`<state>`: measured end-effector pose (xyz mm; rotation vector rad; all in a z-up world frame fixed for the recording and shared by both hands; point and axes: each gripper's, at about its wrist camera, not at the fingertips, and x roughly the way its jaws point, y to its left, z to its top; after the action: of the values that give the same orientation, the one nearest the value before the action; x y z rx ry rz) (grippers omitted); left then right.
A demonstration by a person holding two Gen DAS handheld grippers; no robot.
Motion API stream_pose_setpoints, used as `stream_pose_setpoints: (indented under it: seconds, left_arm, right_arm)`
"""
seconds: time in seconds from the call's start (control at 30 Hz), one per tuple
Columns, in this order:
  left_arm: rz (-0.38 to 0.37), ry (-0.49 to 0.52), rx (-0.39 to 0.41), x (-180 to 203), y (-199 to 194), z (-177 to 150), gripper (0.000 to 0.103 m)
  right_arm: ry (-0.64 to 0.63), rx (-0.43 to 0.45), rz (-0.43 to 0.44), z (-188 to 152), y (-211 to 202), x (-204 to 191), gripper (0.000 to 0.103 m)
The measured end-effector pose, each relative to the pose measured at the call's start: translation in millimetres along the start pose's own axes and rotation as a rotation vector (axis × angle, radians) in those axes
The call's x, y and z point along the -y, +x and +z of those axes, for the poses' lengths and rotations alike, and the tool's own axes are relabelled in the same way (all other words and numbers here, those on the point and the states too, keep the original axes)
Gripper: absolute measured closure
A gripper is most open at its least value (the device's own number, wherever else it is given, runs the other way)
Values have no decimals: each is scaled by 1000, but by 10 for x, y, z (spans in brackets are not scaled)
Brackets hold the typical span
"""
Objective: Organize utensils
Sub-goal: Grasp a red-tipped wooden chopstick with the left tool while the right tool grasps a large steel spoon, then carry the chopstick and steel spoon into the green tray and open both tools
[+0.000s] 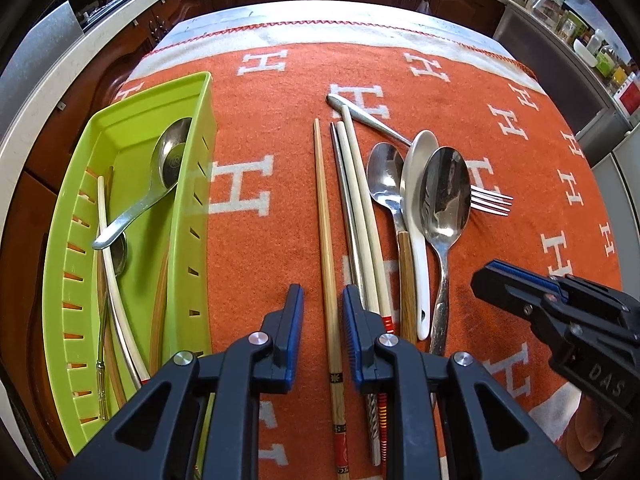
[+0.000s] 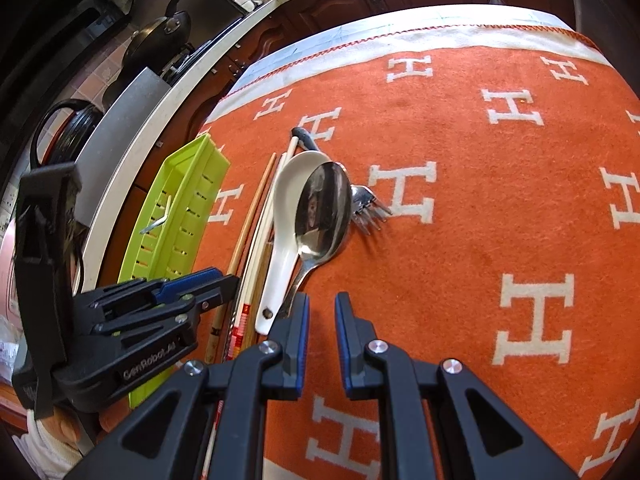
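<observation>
Two grippers above scattered cutlery.
Left gripper (image 1: 322, 308) spread astride a slim bamboo chopstick (image 1: 325, 216); right gripper (image 2: 321, 314) spread, empty, beside a glossy steel spoon (image 2: 322, 208).

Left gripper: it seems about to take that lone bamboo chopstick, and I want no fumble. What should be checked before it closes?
1. Left gripper open: ok, jaws apart.
2. Bamboo chopstick lined up between the fingers: ok in the left wrist view.
3. Chopstick clear of neighbours: ok, a strip of cloth separates it from the pale chopsticks.
4. Fingers low enough to grip: cannot tell, height above the cloth is unclear.
5. Green tray has room: ok, bare floor beside the spoon in it.
6. Right gripper out of the way: ok, open, over bare cloth.
</observation>
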<state>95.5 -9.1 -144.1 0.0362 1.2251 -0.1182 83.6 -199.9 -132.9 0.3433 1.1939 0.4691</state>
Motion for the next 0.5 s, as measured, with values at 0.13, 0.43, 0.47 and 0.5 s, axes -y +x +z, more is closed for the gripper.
stream_pose_setpoints:
  seconds: [0.13, 0.43, 0.47, 0.5]
  left_arm:
    - [-22, -33, 19, -53, -16, -31, 99]
    - [-50, -27, 85, -161, -394, -13, 99]
    - [-49, -26, 95, -175, -459, -11, 99]
    - [-49, -25, 112, -211, -568, -10, 99]
  right_arm:
    - [27, 11, 13, 53, 47, 46, 90]
    - [54, 55, 1, 214, 106, 89, 90]
    - [51, 59, -5, 225, 111, 81, 90]
    - [46, 64, -13, 237, 119, 70, 90]
